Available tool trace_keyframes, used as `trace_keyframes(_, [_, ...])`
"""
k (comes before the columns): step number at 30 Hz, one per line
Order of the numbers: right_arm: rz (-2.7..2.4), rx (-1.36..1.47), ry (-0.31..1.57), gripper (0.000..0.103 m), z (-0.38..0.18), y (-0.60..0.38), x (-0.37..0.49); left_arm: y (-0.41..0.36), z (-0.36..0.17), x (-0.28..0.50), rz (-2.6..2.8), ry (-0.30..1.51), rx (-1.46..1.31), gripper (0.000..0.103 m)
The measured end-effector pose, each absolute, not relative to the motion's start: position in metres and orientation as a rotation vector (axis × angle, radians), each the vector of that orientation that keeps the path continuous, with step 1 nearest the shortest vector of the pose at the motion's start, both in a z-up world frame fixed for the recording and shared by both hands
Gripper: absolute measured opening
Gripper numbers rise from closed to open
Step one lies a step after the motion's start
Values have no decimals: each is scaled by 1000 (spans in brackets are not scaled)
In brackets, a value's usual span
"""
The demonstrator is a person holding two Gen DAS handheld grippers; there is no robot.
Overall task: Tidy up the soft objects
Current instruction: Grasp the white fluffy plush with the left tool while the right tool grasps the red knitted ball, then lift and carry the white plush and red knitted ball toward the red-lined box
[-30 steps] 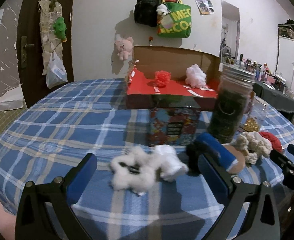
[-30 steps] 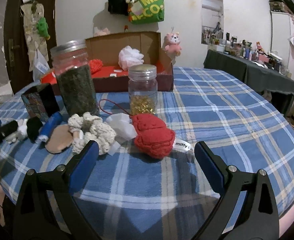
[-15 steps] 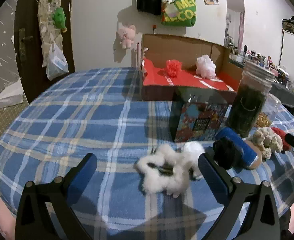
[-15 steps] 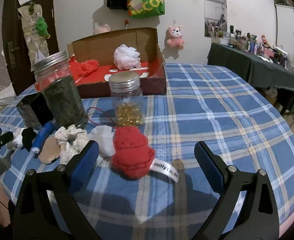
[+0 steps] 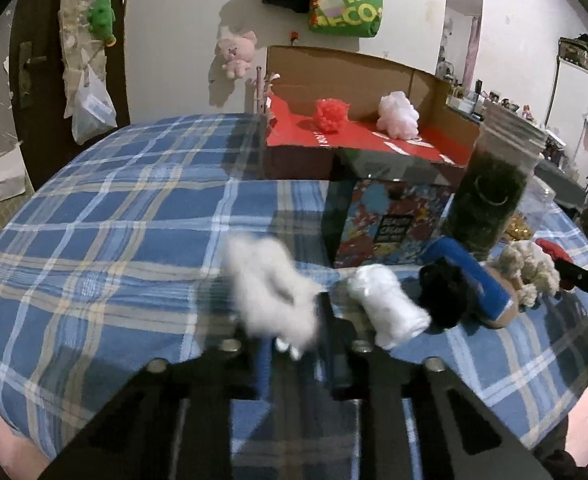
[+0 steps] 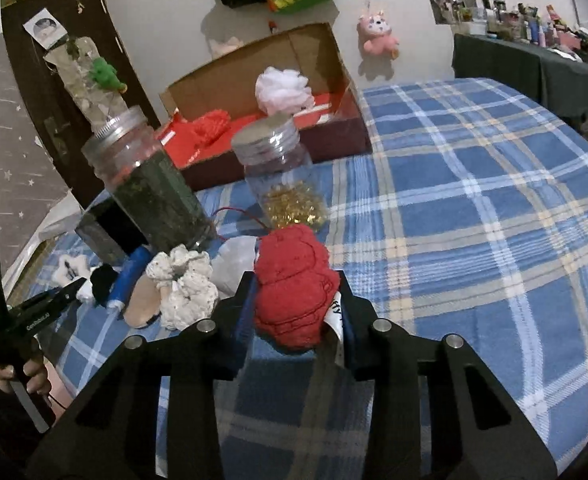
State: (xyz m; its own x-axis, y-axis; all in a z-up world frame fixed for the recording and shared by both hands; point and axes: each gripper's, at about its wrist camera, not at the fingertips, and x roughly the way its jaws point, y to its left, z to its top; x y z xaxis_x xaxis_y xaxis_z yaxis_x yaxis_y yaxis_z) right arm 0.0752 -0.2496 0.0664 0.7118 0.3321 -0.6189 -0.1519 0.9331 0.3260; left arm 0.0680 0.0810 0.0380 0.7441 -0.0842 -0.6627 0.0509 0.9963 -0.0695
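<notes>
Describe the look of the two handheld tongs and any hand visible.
Both tongs are matte black with angular cut-out frames, silver round bolts and blue finger pads. Left tongs; right tongs. From the right view, the left unit has small white lettering on its side, and a bare hand grips its handle. No cables visible.

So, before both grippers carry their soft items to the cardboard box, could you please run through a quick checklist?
1. Left gripper shut on fluffy white toy: ok.
2. Right gripper shut on red plush: ok.
3. Free floor space in the cardboard box: ok.
4. Gold-bead jar directly between red plush and box: not ok, go around.
5. Toy fully off the cloth: cannot tell, blurred.
</notes>
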Motion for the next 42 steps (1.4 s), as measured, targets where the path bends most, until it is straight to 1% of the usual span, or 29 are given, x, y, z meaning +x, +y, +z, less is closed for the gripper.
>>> trace_keyframes(6, [255,272,681,35,79,-257,66,75,49,61,-89,696,-34,20])
trace_keyframes(12, [263,285,674,35,83,-260,63,68,61,57,-109,659,-17,20])
trace_keyframes(17, [270,297,669,35,85,-261,62,64,64,54,-126,655,-11,20])
trace_keyframes(26, [248,259,602,35,100,-258,56,61,69,50,-144,640,-10,20])
trace_keyframes(39, [332,314,611,35,101,-256,55,56,70,50,-158,642,-5,20])
trace_keyframes(42, [323,290,606,35,101,-252,55,56,70,50,-162,639,-7,20])
